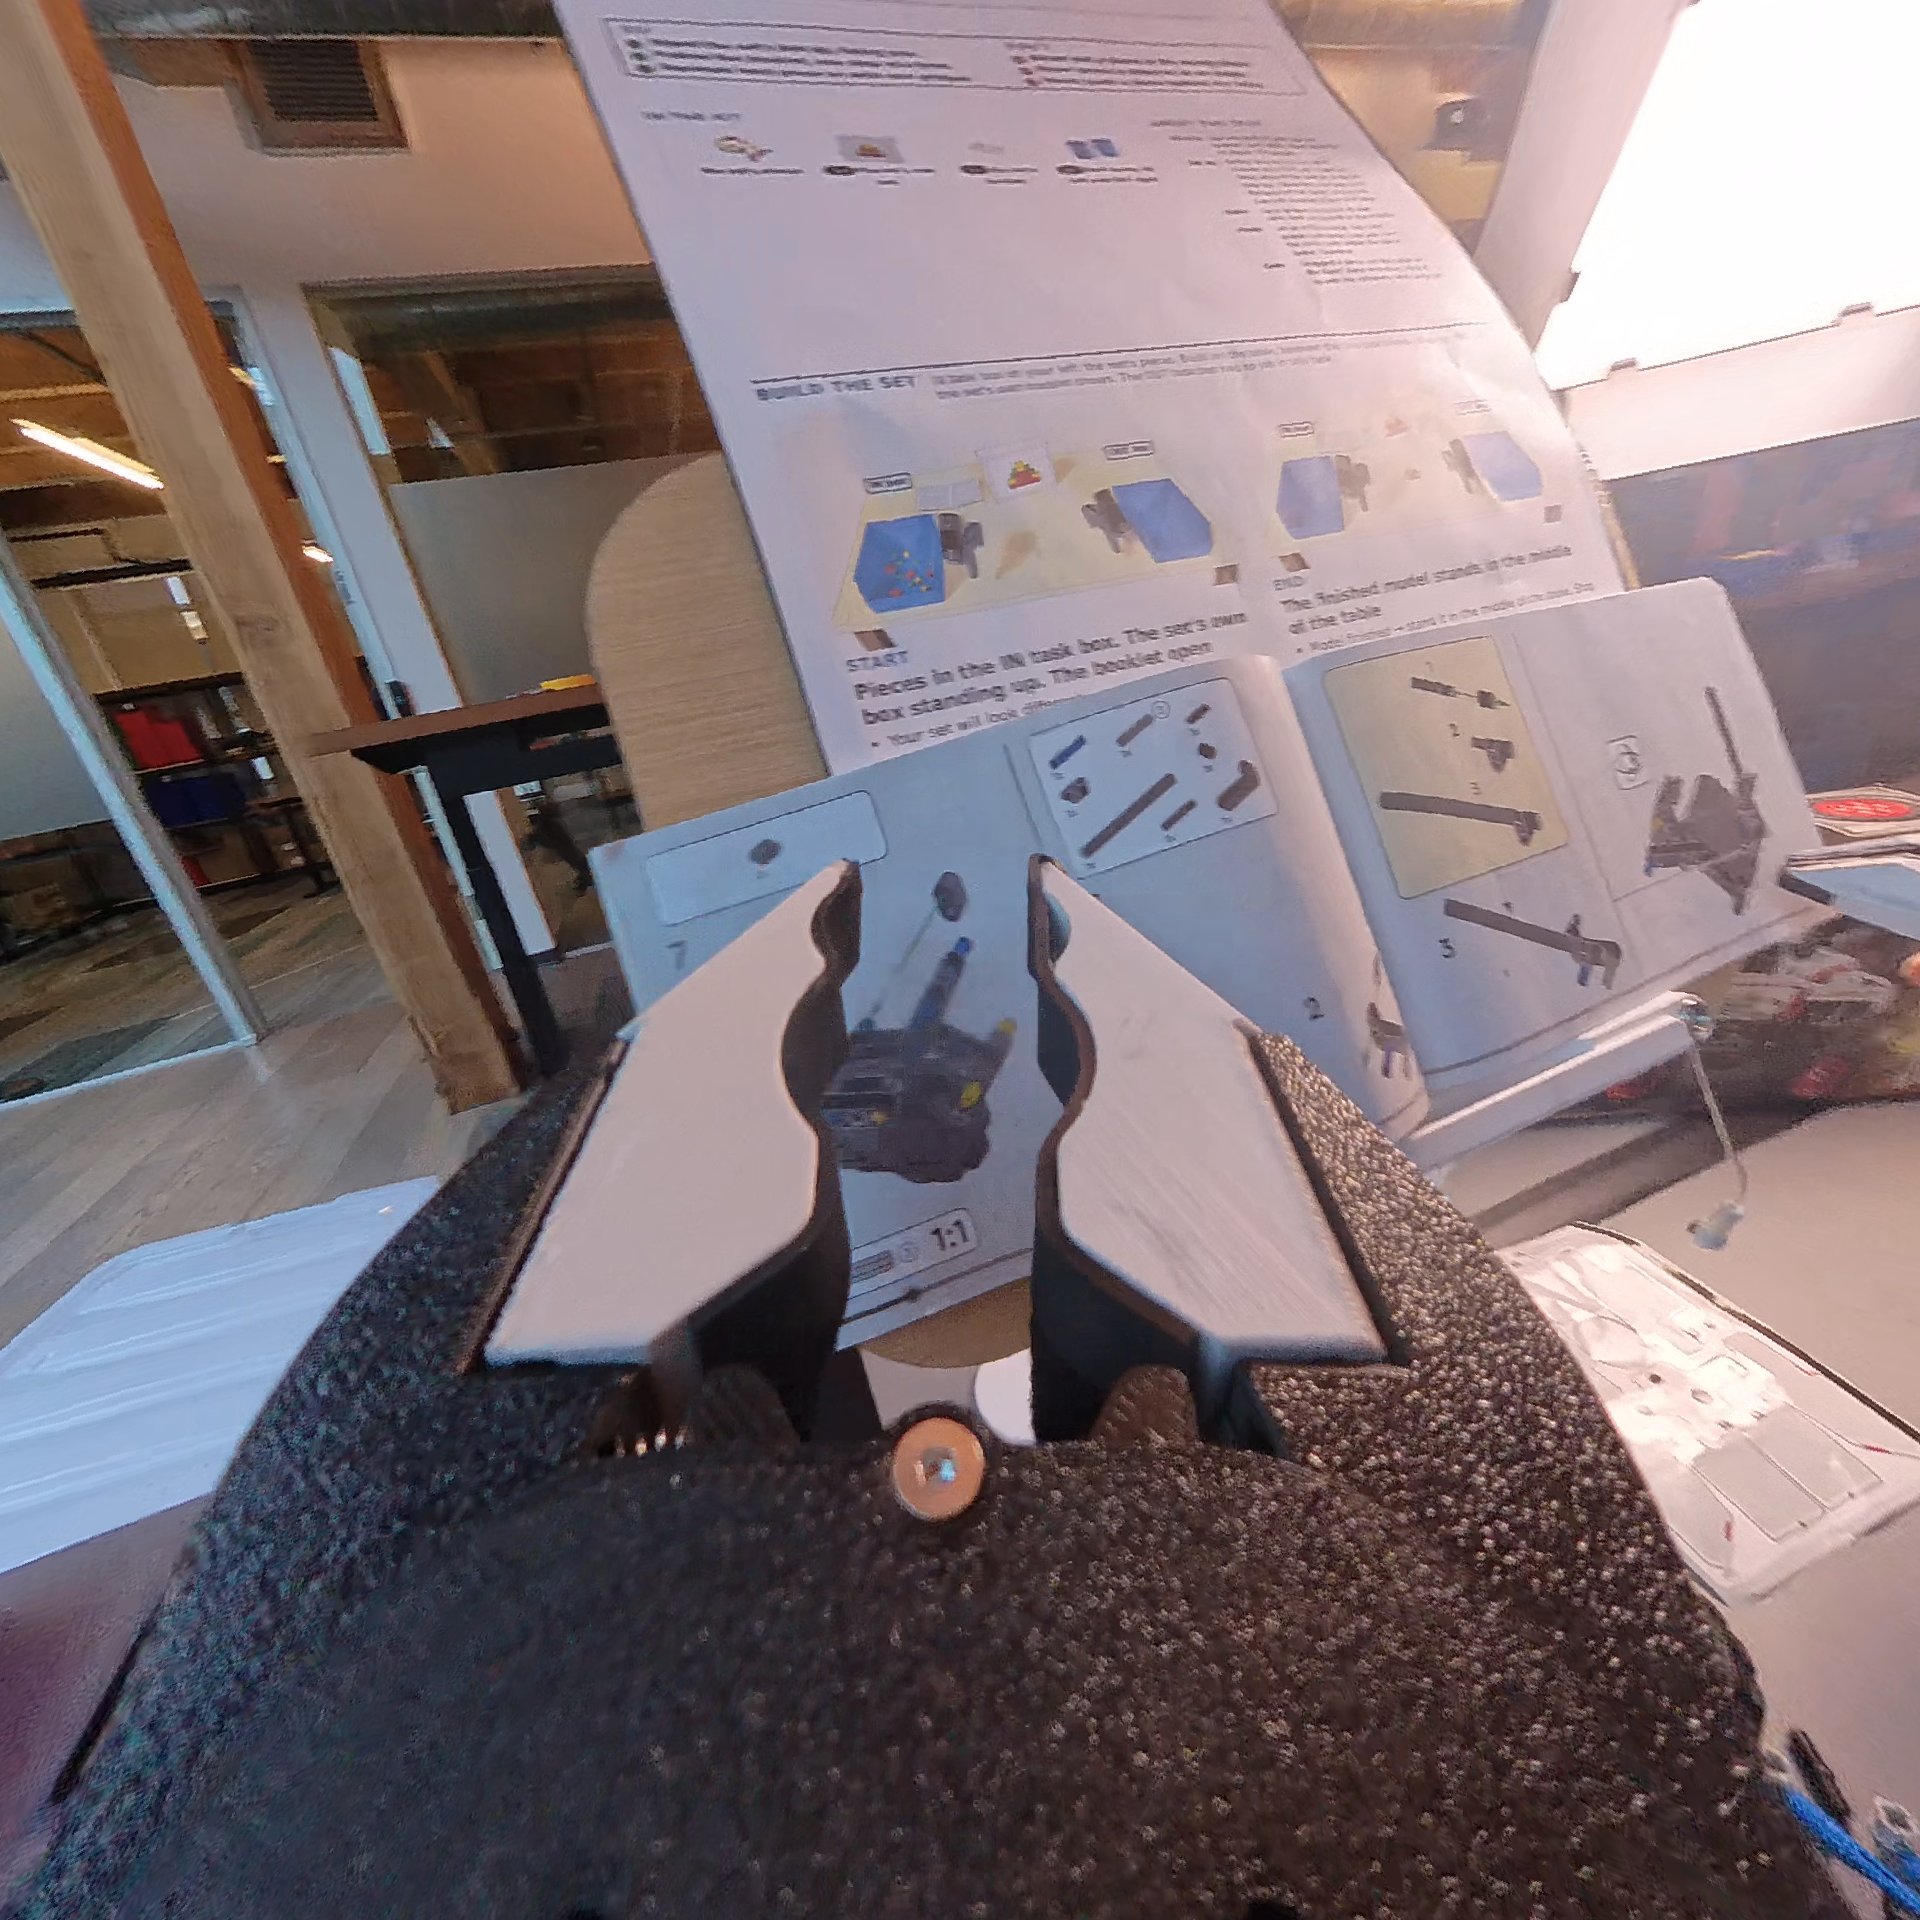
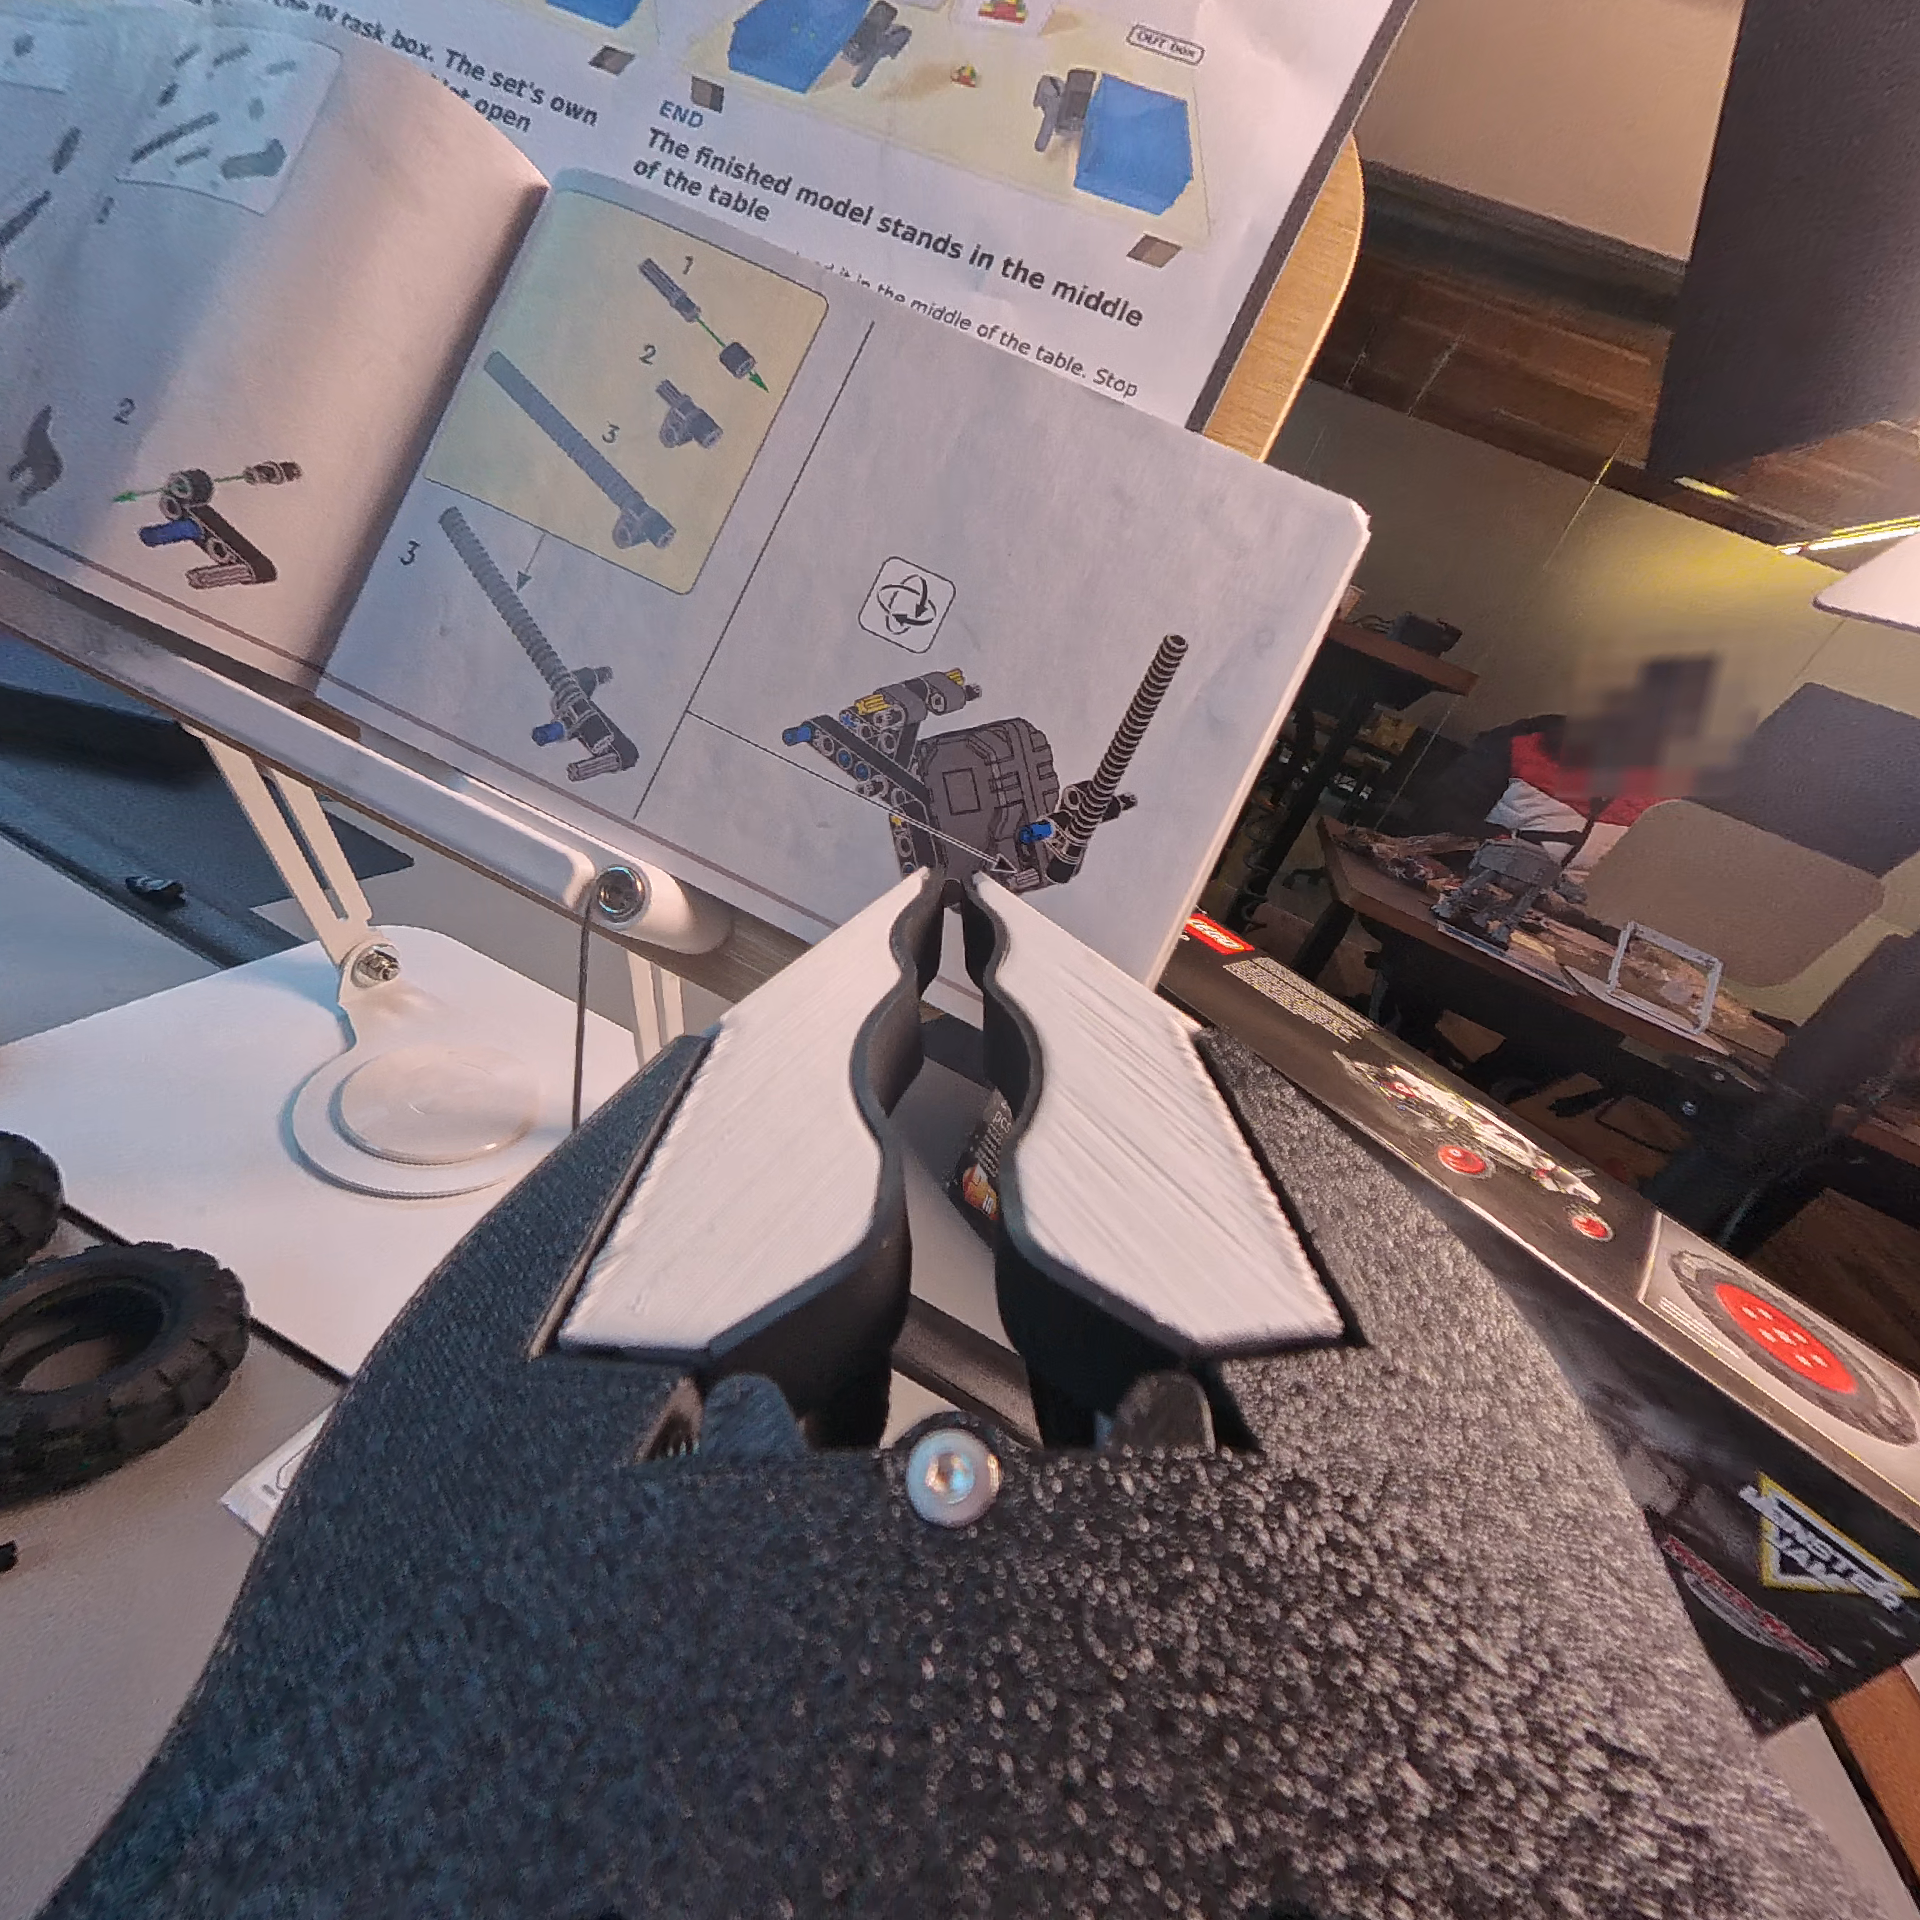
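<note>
Facing an open instruction booklet [image 1: 1195,894] propped on a white stand [image 2: 416,1039] so its pages tilt toward the viewer, the left gripper [image 1: 943,883] hovers spread and empty — the right gripper [image 2: 951,888] nearly pressed together, gripping nothing, black tyres [image 2: 104,1351] lying nearby.

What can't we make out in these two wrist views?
- Left view: the booklet's left page is partly hidden by the left gripper, which is open and empty.
- Left view: the sheet's top is cut by the frame edge; its small print is blurred.
- Right view: the right gripper, nearly closed, hides part of the box.
- Right view: the tyres are cut by the left edge.
</note>
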The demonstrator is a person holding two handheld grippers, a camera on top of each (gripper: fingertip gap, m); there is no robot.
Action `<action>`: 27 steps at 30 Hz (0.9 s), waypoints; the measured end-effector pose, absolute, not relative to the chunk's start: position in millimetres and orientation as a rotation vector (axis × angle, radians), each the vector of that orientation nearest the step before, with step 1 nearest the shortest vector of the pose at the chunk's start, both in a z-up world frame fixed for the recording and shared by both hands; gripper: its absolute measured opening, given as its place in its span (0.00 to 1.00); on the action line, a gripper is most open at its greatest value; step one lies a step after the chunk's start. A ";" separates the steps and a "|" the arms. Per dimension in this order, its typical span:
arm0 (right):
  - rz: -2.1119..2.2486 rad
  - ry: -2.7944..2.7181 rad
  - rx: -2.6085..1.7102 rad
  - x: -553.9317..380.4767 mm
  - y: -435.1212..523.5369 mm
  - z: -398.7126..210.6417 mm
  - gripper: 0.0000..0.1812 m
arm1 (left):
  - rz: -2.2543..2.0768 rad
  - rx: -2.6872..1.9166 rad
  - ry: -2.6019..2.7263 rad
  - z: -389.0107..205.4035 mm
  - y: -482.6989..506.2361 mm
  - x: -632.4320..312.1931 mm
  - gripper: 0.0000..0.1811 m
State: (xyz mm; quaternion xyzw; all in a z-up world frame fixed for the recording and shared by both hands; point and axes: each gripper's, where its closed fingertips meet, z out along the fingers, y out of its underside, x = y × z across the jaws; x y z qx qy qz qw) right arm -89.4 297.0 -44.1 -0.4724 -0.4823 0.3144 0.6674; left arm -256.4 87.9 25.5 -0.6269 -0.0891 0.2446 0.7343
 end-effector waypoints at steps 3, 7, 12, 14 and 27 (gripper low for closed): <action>0.723 -1.115 -1.058 -96.5 286.0 -45.8 0.01 | 0.472 -1.429 -0.104 14.1 107.9 -233.8 0.13; 0.738 -1.147 -1.059 -107.7 268.7 -48.8 0.04 | 0.506 -1.497 -0.072 -4.2 124.5 -225.4 0.18; 0.789 -1.141 -1.105 -120.8 246.0 -46.7 0.11 | 0.493 -1.549 -0.082 -17.1 130.8 -218.9 0.24; 0.781 -1.145 -1.102 -125.6 237.0 -46.0 0.14 | 0.488 -1.566 -0.102 -20.3 128.1 -219.3 0.25; 0.833 -1.279 -1.019 -147.8 186.2 -58.3 0.21 | 0.470 -1.572 -0.088 -38.0 91.4 -234.5 0.41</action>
